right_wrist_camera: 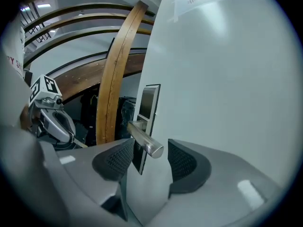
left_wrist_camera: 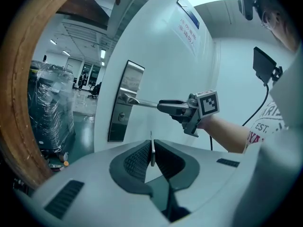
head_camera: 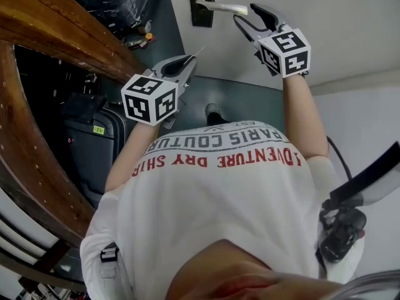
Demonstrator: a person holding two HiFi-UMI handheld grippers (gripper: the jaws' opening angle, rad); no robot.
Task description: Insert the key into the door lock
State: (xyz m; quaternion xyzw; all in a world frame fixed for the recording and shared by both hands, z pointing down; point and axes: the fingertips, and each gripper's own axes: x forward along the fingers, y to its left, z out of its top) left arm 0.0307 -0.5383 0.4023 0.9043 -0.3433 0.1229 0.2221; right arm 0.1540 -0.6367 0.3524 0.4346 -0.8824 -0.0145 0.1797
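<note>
A thin silver key (left_wrist_camera: 152, 148) stands upright between the pads of my left gripper (left_wrist_camera: 151, 156), which is shut on it. The key points toward the dark lock plate (left_wrist_camera: 122, 103) on the white door, with the keyhole (left_wrist_camera: 121, 117) below the lever handle (left_wrist_camera: 137, 100), still some way off. In the head view the left gripper (head_camera: 189, 60) sits below and left of the lock plate (head_camera: 203, 5). My right gripper (head_camera: 245, 12) is open, its jaws either side of the handle's free end (right_wrist_camera: 146, 141) without pressing on it.
The white door (head_camera: 337, 24) fills the right side. A curved wooden beam (head_camera: 37, 24) runs along the left, with a black suitcase (head_camera: 94, 142) below it. A plastic-wrapped pallet (left_wrist_camera: 47, 103) stands farther left. The person's shoe (head_camera: 214, 112) is near the door.
</note>
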